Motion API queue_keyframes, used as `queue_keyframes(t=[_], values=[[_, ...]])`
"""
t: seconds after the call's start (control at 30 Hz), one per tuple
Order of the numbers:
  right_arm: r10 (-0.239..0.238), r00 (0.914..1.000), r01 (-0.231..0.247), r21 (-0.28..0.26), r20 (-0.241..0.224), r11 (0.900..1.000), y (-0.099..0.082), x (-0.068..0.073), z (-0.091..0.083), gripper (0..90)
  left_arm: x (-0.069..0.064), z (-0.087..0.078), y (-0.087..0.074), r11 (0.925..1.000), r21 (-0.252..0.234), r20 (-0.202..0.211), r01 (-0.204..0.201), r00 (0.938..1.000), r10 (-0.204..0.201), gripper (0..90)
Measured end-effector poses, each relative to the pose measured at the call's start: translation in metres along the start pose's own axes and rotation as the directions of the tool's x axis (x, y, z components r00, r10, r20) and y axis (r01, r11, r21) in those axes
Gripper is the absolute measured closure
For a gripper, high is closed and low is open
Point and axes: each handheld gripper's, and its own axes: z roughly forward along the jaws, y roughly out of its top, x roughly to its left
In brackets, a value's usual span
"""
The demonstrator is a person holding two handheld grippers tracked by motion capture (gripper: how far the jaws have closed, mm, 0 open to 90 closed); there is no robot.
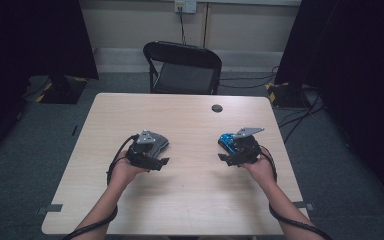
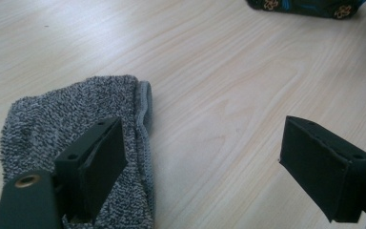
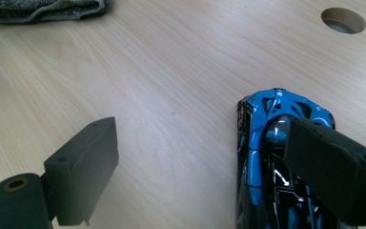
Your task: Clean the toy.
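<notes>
A grey knitted cloth lies folded on the wooden table. My left gripper is open low over it, its left jaw above the cloth's right edge and its right jaw above bare wood. In the high view the cloth peeks out from under the left gripper. A blue and black toy car sits at the right, seen in the high view as a blue shape. My right gripper is open, with its right jaw above the car's roof; contact cannot be told. It sits by the car in the high view.
A round cable hole is set in the table's far side, also seen from the right gripper. A black folding chair stands behind the table. Dark curtains and floor cables flank it.
</notes>
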Motion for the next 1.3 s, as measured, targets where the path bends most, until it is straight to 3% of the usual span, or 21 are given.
queue_keyframes(t=[0.47,0.97,1.3], values=[[-0.037,0.9977,0.038,0.006,-0.057,0.9993,0.0,0.021,0.003,10.7,-0.023,0.004,-0.007,0.9995,-0.005,0.058,-0.032,0.9978,0.033,15.1],[-0.067,0.9932,0.068,0.001,-0.095,0.9977,0.0,0.039,0.005,10.5,-0.037,0.006,-0.014,0.9992,-0.002,0.091,-0.039,0.9951,0.039,15.1],[-0.084,0.9894,0.085,0.006,-0.119,0.9964,-0.004,0.049,0.007,10.2,-0.048,0.009,-0.019,0.9971,0.013,0.115,-0.075,0.9907,0.073,15.1]])
